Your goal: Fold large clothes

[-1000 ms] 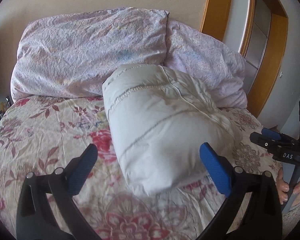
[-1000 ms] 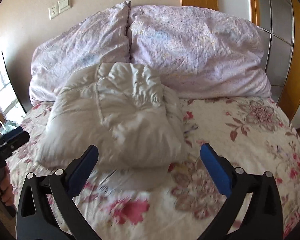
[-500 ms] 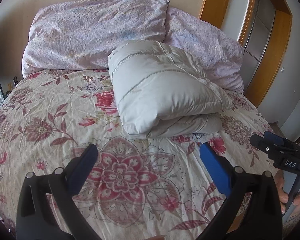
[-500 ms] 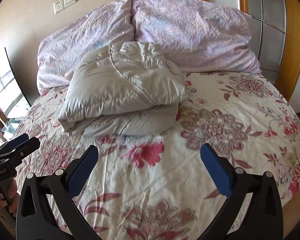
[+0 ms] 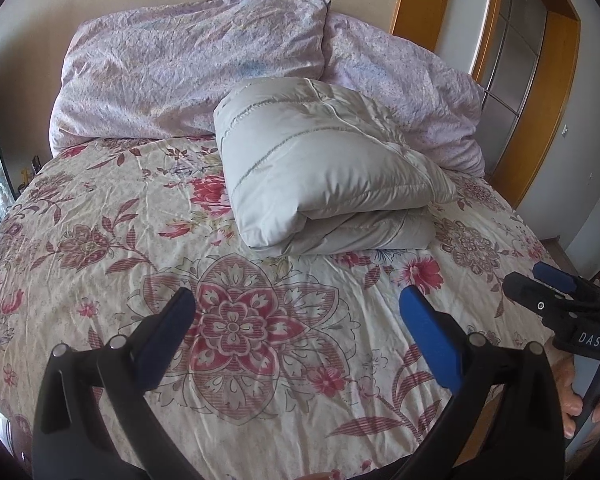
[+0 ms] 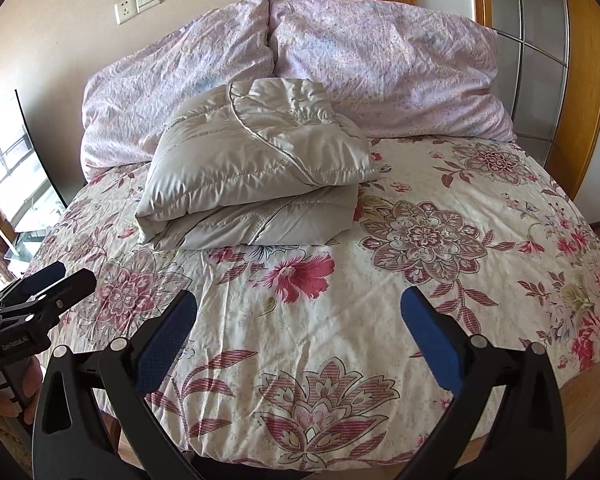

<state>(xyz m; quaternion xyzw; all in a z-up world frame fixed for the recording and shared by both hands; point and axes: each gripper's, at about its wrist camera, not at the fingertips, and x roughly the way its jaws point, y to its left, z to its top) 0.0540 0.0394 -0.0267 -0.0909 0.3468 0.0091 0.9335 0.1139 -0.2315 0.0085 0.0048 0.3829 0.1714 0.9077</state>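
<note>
A pale grey puffy jacket (image 5: 324, 168) lies folded into a thick bundle on the floral bedspread (image 5: 100, 248), close to the pillows; the right wrist view has the jacket (image 6: 260, 168) left of centre. My left gripper (image 5: 298, 318) hangs open over the near part of the bed, well short of the jacket, with nothing between its blue pads. My right gripper (image 6: 299, 320) is likewise open and empty, back from the bundle. Each view catches the other gripper at its edge, held by a hand.
Two lilac pillows (image 5: 188, 68) lean against the wall behind the jacket. A wooden door frame (image 5: 540, 112) and glass panels stand to the right of the bed. A window and a dark panel (image 6: 32, 152) lie to the left. The bed's near edge (image 6: 500, 432) shows below.
Both grippers have pulled back from the jacket toward the foot of the bed. The folded jacket now lies free on the bedspread, farther away in both views.
</note>
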